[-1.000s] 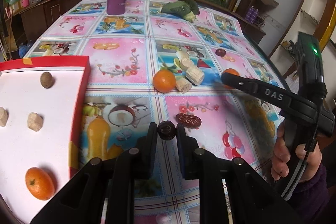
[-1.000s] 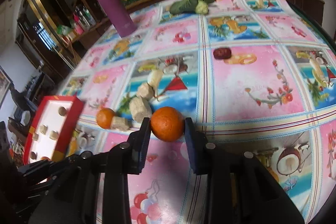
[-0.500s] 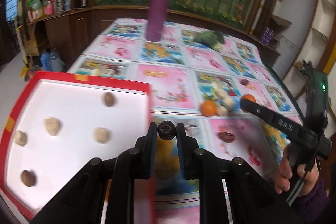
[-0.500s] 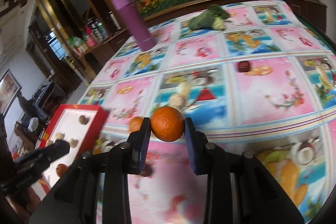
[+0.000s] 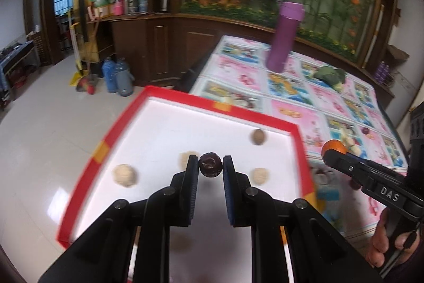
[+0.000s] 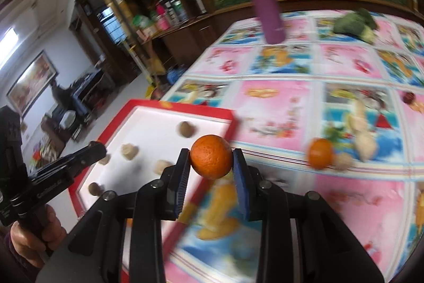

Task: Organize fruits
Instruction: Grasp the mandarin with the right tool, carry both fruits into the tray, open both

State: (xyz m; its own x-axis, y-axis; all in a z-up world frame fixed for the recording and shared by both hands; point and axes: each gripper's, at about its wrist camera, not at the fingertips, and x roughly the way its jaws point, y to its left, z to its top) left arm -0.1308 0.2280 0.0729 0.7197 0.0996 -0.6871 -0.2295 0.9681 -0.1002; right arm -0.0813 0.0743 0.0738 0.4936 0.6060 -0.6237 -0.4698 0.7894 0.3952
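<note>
My left gripper [image 5: 210, 169] is shut on a dark brown round fruit [image 5: 210, 165] and holds it above the white inside of the red-rimmed tray [image 5: 267, 119]. The tray holds several small pale and brown fruits, such as one pale fruit [image 5: 125, 175] and one brown fruit [image 5: 257, 136]. My right gripper [image 6: 211, 160] is shut on an orange [image 6: 211, 157], above the tray's right rim [image 6: 182, 106]. It also shows at the right of the left wrist view, orange [image 5: 333, 145] in its tips. A second orange [image 6: 319, 153] lies on the table.
The table carries a pink and blue fruit-print cloth [image 6: 278, 108]. A purple flask [image 5: 285, 40] stands at the far side with a green vegetable [image 5: 330, 75] beside it. Pale fruit chunks [image 6: 365, 142] and a dark fruit [image 6: 408, 97] lie on the cloth. The floor lies left of the tray.
Both grippers have lifted their fruits off the table and swung left. The left one is now over the tray, the right one at the tray's right rim.
</note>
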